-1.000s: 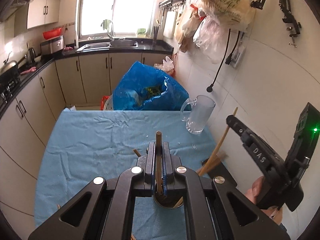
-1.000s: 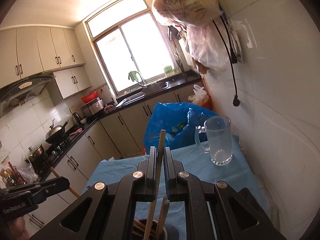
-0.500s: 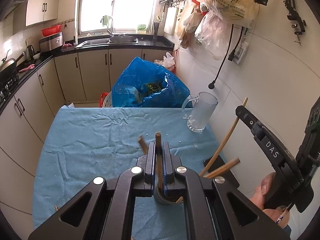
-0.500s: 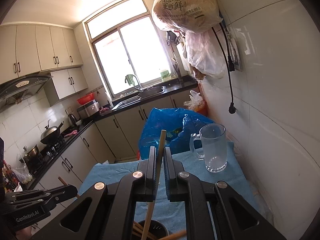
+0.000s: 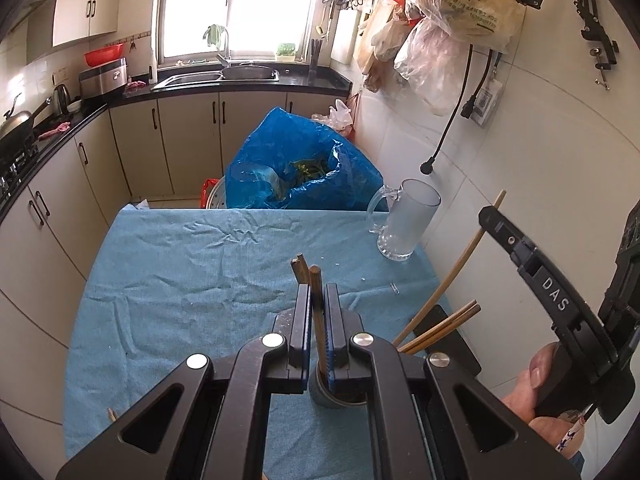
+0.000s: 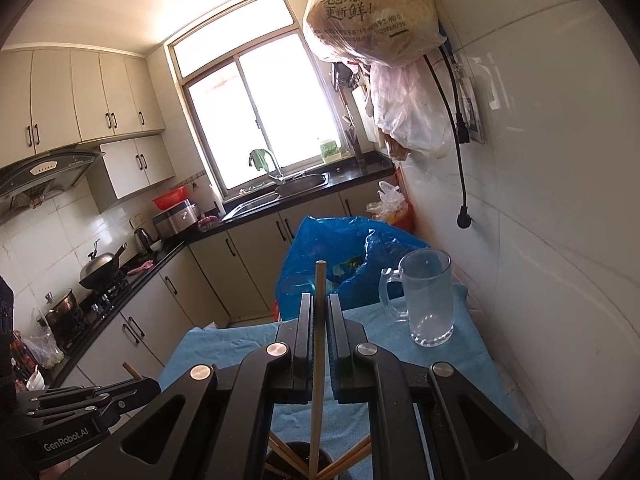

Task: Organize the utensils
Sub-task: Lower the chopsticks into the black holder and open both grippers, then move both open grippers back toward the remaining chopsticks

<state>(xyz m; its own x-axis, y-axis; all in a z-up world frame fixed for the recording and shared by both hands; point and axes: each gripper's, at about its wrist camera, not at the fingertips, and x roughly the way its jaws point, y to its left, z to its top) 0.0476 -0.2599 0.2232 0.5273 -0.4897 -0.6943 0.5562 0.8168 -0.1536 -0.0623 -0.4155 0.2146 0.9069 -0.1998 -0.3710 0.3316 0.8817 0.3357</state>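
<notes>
chopsticks | left fingers clamped on one | right fingers clamped on another

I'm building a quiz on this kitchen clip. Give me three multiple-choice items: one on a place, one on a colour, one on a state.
1. Where does the glass mug stand?
A. table's far right corner
B. in the sink
C. on the stove

2. What colour is the tablecloth?
A. red
B. blue
C. white

3. The right claw is:
A. wide open and bare
B. out of view
C. shut on a light chopstick

Key: 1 A, it stands on the cloth by the wall; 2 B, blue cloth covers the table; 3 C, the stick is pinched between its fingers.
</notes>
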